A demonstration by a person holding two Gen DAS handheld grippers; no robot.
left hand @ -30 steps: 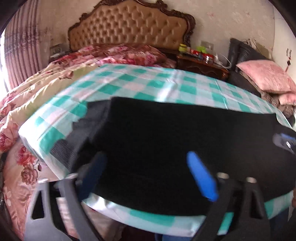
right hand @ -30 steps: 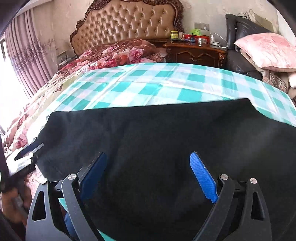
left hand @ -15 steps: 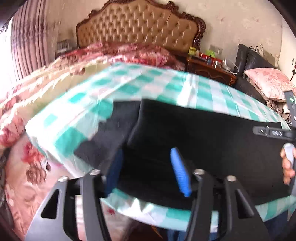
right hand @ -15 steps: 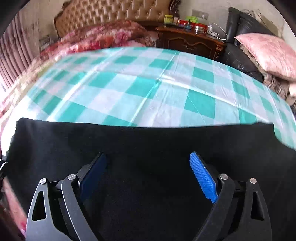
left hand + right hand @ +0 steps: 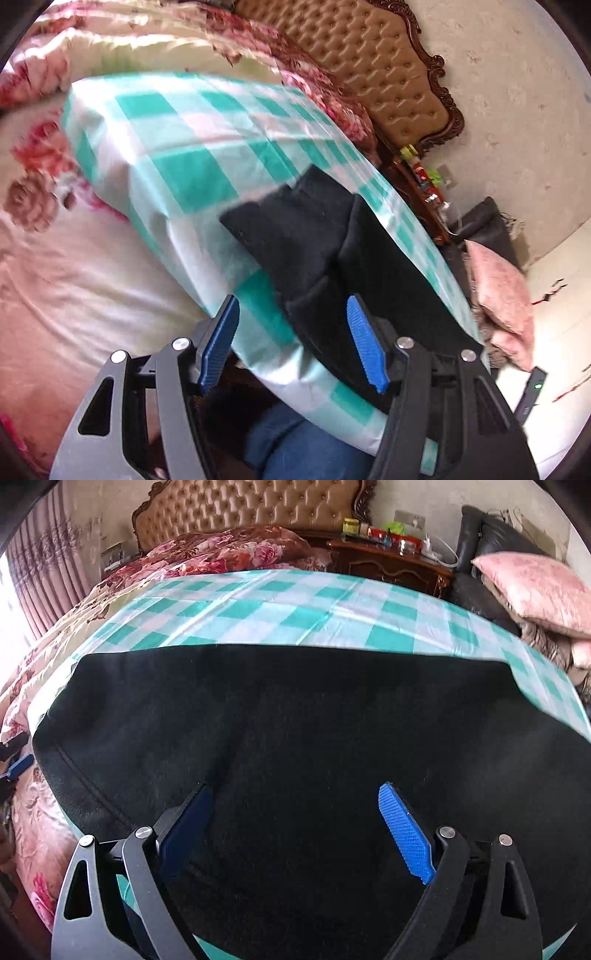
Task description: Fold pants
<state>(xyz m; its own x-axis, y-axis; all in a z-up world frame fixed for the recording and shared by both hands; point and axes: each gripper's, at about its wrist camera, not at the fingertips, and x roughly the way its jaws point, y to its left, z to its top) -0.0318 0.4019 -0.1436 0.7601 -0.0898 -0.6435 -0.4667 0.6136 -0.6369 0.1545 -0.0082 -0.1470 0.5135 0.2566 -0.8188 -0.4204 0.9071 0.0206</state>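
Black pants lie flat across a teal and white checked cloth on the bed. In the left wrist view the pants show their left end, with a lighter black band at the edge. My left gripper is open, its blue pads on either side of the pants' near left corner. My right gripper is open and hovers over the middle of the pants, holding nothing.
A tufted headboard stands at the back. Floral bedding hangs left of the checked cloth. A wooden nightstand with small bottles and a pink pillow on a dark chair are at the right. A blue-jeaned leg is below.
My left gripper swung left and rolled, so it now frames the pants' left corner. My right gripper drew back a little; more of the pants shows.
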